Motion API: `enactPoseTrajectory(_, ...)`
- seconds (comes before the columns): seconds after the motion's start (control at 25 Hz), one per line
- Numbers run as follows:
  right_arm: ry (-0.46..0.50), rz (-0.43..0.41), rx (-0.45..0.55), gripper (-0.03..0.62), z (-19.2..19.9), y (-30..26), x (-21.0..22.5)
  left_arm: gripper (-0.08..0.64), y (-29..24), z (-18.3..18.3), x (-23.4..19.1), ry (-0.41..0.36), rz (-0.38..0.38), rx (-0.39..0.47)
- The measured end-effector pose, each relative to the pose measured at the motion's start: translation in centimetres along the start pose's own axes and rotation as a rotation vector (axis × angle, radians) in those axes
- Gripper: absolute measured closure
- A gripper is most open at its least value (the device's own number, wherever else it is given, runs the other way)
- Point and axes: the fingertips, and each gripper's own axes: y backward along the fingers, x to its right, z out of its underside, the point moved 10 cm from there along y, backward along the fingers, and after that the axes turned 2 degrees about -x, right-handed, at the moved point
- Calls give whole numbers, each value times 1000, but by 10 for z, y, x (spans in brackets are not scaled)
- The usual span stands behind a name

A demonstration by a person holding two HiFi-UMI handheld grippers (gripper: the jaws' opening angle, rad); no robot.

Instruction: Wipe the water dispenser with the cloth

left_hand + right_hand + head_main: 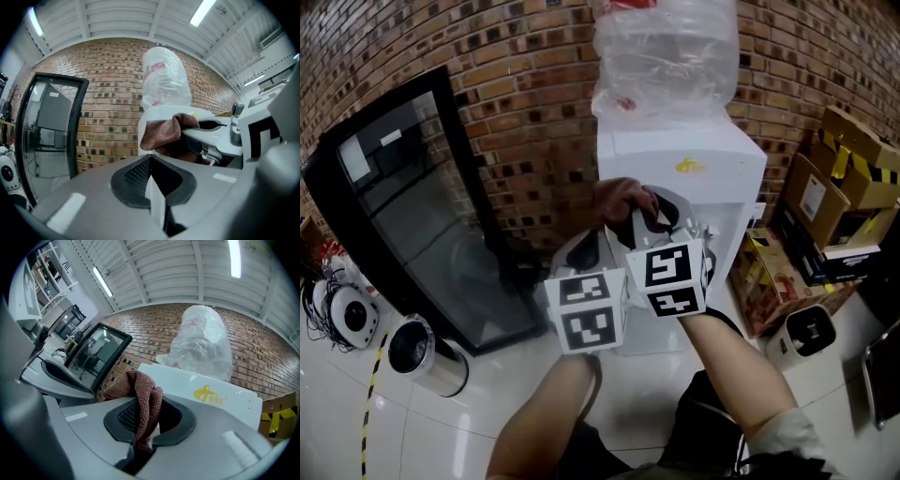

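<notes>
The right tongs (148,423) are clamped on a brown cloth (140,392) — its folds bulge up out of the jaws. The left tongs (153,180) are closed on nothing, just beside the right pair. The cloth is held before the upper front of the white dispenser (698,169), below its plastic-wrapped bottle (666,56) — whether it touches I cannot tell. A black-framed glass panel (412,187) leans on the brick wall (516,112) at left.

The cloth (140,397) is reddish-brown, the water dispenser (722,192) white with a yellow logo (690,166), the brick wall (525,112) mottled brown.
</notes>
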Motion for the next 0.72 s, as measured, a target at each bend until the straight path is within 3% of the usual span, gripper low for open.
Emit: enactPoseTrajectory(0.72, -70, 232, -58, 538, 49, 54, 136, 560, -16, -11, 143, -70, 221, 19)
